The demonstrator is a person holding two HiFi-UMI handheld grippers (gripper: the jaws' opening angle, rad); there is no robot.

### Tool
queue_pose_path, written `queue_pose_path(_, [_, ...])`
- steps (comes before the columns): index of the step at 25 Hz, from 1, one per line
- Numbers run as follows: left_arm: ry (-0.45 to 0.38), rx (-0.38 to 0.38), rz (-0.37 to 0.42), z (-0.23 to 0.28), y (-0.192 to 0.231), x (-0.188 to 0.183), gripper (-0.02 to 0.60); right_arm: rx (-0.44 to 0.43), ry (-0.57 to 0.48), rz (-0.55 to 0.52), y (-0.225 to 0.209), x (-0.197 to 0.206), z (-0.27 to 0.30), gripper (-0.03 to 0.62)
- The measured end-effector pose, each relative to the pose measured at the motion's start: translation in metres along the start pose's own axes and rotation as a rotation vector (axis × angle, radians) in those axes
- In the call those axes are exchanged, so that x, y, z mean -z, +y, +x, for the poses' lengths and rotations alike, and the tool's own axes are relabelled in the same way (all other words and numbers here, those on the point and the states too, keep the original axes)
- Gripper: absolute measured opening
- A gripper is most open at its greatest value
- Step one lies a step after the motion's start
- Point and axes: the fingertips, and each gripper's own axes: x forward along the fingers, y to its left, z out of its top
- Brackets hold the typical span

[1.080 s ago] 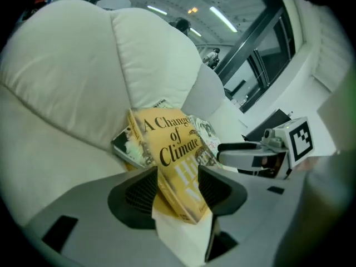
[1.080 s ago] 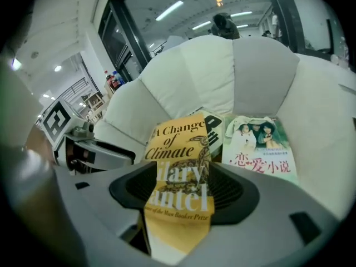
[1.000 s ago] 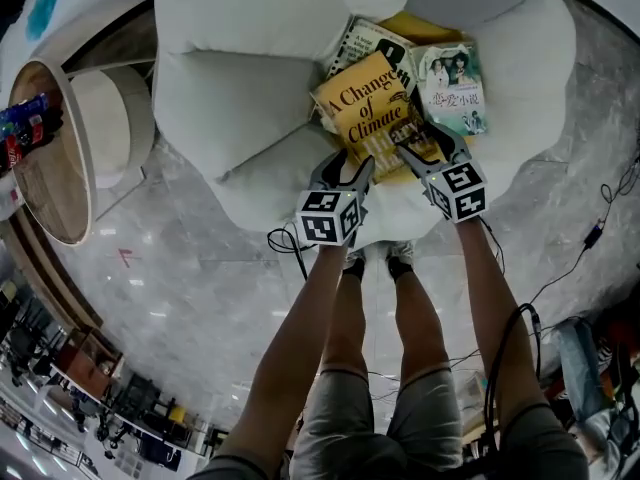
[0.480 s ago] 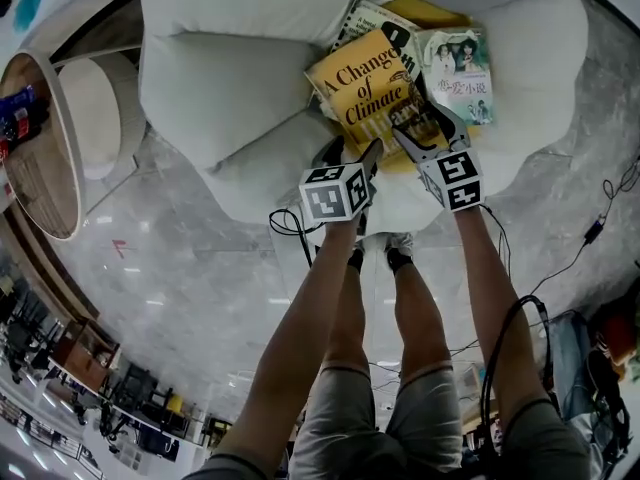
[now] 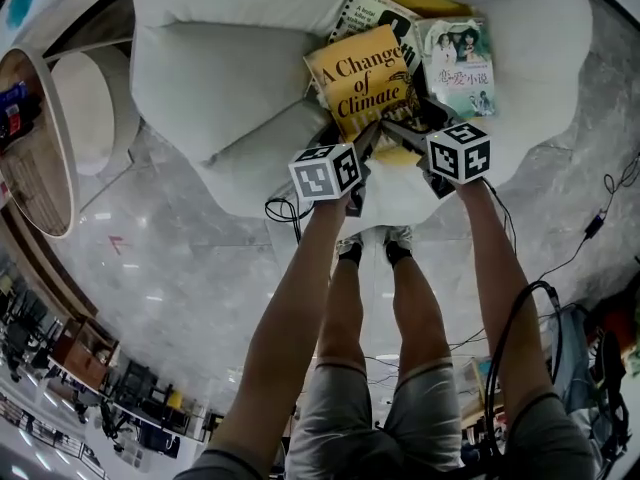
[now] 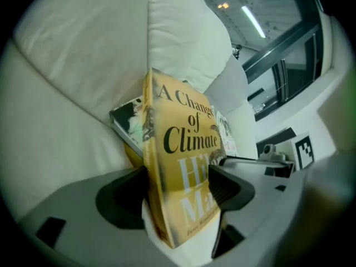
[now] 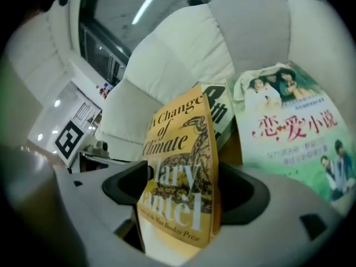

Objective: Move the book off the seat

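Straddling the book (image 5: 358,80), left tool (image 6: 178,188) and right tool (image 7: 182,193) released, jaws just opening.

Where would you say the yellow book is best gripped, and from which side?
Probably its bottom edge, from the seat's open front: the yellow book lies topmost on the other books, that edge facing out, and cushions wall the rest.

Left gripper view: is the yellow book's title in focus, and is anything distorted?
Left gripper view: title "A Change of Climate" on the yellow book sharp, its bottom corner blurred, window frames bowed. Right gripper view: book's lower edge soft, corners dark.
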Motion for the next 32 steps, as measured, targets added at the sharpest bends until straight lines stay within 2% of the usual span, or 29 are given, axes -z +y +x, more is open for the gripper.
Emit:
queue_pose_path(2, [0.012,0.012,-0.03,-0.003,0.003,0.0,0.336,-0.004,0.032,0.022,0.003,0.01,-0.005,0.379])
queue_pose_path(4, [0.023,0.04,-0.029,-0.008,-0.001,0.001,0.304,0.0,0.04,0.011,0.004,0.017,-0.017,0.377])
queue_pose_path(5, [0.024,0.053,-0.014,-0.011,-0.005,0.001,0.302,0.007,0.022,0.013,0.004,0.018,-0.024,0.371])
queue_pose_path(6, [0.019,0.065,0.01,-0.014,-0.01,0.0,0.302,0.022,-0.005,0.018,0.004,0.017,-0.032,0.334])
queue_pose_path(7, [0.009,0.073,0.038,-0.018,-0.017,-0.002,0.301,0.039,-0.038,0.026,0.003,0.015,-0.04,0.27])
queue_pose_path(13, [-0.068,0.089,0.185,-0.053,-0.059,-0.022,0.301,0.065,-0.202,0.056,0.023,-0.008,-0.086,0.262])
queue_pose_path(20, [-0.199,0.118,0.3,-0.125,-0.14,-0.093,0.301,0.082,-0.377,-0.013,0.072,-0.098,-0.164,0.262])
queue_pose_path(28, [-0.382,0.186,0.421,-0.246,-0.257,-0.185,0.301,0.11,-0.58,-0.138,0.16,-0.221,-0.286,0.262])
queue_pose_path(32, [-0.447,0.217,0.478,-0.32,-0.315,-0.214,0.301,0.121,-0.655,-0.189,0.218,-0.266,-0.353,0.262])
